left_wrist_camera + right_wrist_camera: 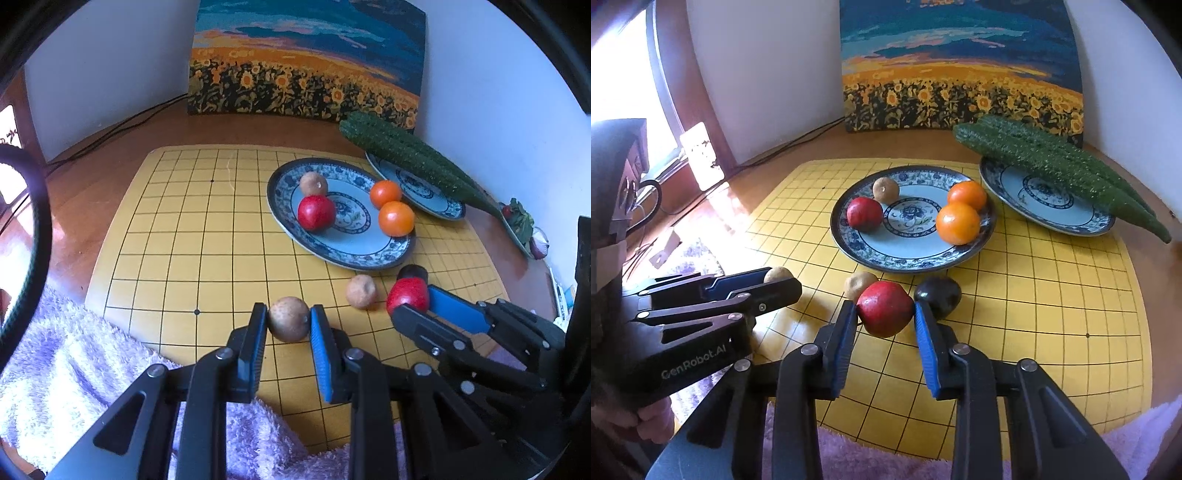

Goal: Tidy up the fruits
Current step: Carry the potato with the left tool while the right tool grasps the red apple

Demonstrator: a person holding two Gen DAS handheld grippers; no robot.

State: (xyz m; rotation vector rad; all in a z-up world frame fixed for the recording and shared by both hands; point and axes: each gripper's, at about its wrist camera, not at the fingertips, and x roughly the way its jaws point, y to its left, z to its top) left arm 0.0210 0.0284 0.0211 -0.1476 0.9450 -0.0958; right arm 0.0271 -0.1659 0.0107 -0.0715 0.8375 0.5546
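Observation:
My left gripper (289, 317) is shut on a small brown fruit (289, 318) just above the yellow grid board (177, 236); it also shows in the right wrist view (777, 278). My right gripper (886, 314) is shut on a red fruit (885, 313), seen also in the left wrist view (408, 291). A second brown fruit (361, 291) and a dark purple fruit (938, 295) lie on the board beside it. The near blue-patterned plate (347, 254) holds a red fruit (316, 212), a brown fruit (313, 183) and two oranges (396, 218).
A second blue-patterned plate (1027, 195) at the back right carries two long green cucumbers (1052, 162). A sunflower painting (960, 74) leans on the wall behind. A purple fluffy towel (74, 369) covers the near edge. More produce (521, 221) lies at the far right.

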